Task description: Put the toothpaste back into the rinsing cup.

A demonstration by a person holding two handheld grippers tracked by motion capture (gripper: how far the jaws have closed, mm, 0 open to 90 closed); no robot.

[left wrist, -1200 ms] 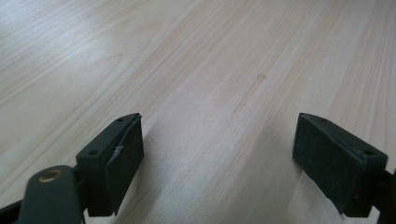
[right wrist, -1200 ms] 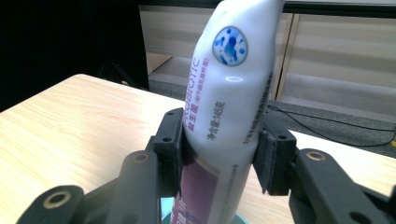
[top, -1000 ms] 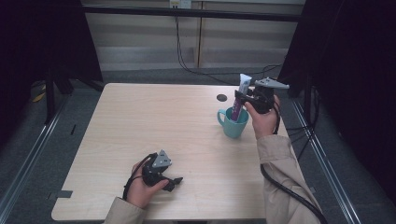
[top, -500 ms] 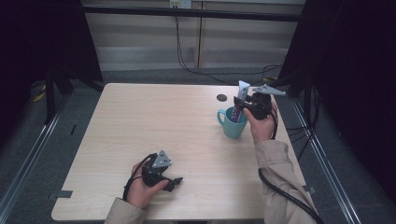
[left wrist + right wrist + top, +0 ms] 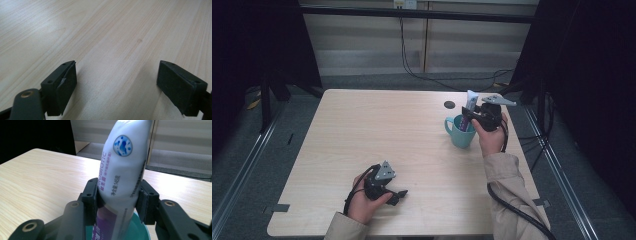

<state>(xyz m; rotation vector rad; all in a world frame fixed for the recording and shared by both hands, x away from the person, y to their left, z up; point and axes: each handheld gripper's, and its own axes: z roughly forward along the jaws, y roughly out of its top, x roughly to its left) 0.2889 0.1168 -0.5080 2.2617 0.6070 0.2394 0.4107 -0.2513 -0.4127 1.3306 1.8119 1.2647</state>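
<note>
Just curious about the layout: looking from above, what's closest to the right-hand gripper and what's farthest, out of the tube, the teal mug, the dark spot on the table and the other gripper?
1. Tube, between its fingers.
2. Teal mug, just below.
3. Dark spot, to the mug's far left.
4. Left gripper, at the near edge.

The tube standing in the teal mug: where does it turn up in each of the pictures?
High view: the tube stands in the mug at the table's right side, with the right gripper at it.
Left gripper view: not in it; open jaws over bare table.
Right gripper view: centre, clamped between the jaws, mug rim below.
Shared landmark: the pale wooden table.
</note>
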